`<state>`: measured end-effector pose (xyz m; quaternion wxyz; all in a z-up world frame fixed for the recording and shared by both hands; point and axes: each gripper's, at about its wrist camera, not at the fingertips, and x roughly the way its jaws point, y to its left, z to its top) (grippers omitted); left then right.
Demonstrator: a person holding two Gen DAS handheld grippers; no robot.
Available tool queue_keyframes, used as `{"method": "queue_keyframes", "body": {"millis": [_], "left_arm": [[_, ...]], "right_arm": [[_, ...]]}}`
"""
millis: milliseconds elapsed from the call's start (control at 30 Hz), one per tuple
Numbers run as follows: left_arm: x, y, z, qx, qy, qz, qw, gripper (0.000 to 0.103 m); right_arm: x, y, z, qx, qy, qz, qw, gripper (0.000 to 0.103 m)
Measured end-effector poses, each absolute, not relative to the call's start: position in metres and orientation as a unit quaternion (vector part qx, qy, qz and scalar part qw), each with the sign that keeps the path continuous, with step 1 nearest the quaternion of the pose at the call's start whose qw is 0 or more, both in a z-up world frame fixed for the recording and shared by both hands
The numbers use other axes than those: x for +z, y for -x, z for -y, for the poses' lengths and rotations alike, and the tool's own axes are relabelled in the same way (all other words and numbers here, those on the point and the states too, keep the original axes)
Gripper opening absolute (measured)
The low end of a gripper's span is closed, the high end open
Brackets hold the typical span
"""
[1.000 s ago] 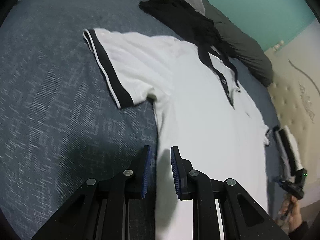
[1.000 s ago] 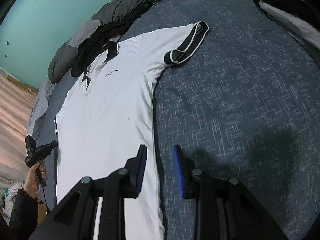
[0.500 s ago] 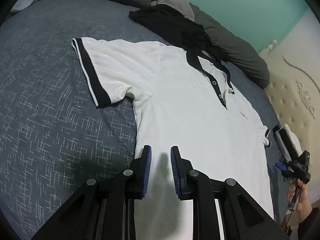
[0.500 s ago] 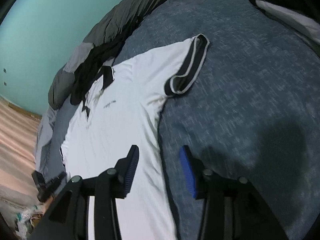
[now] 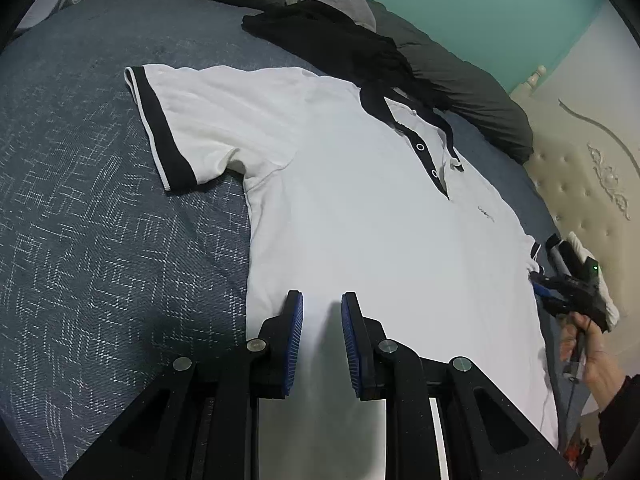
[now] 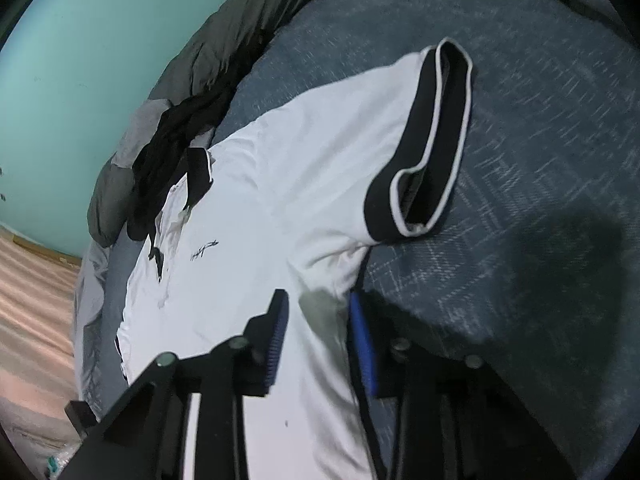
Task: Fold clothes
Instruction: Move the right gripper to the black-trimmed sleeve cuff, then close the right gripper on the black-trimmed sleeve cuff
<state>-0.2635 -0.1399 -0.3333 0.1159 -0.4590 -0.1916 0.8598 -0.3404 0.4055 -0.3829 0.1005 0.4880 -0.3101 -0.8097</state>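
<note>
We see the white polo shirt (image 5: 360, 216) spread flat on the bed (image 5: 92, 240). Our left tool (image 5: 322, 312) hovers narrowly parted over the shirt's body, just inside its side seam. Our right tool (image 6: 318, 308) stands wider, straddling the opposite seam below the armpit. Bare bedspread lies beyond both sleeves; black clothing (image 5: 332, 40) touches the collar.
</note>
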Motion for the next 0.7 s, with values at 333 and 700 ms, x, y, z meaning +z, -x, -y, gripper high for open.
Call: {"method": "queue_keyframes", "body": {"millis": [333,700], "left_arm": [[-0.335,0.262,0.138,0.859,0.462,0.185,0.118,0.022],[-0.335,0.261,0.138,0.858,0.464,0.183,0.121,0.022]], "right_arm": [[-0.387,0.348,-0.411,-0.825,-0.465,0.308,0.087,0.006],[-0.393,0.34,-0.433,-0.808,-0.461,0.362,0.064,0.01]]}}
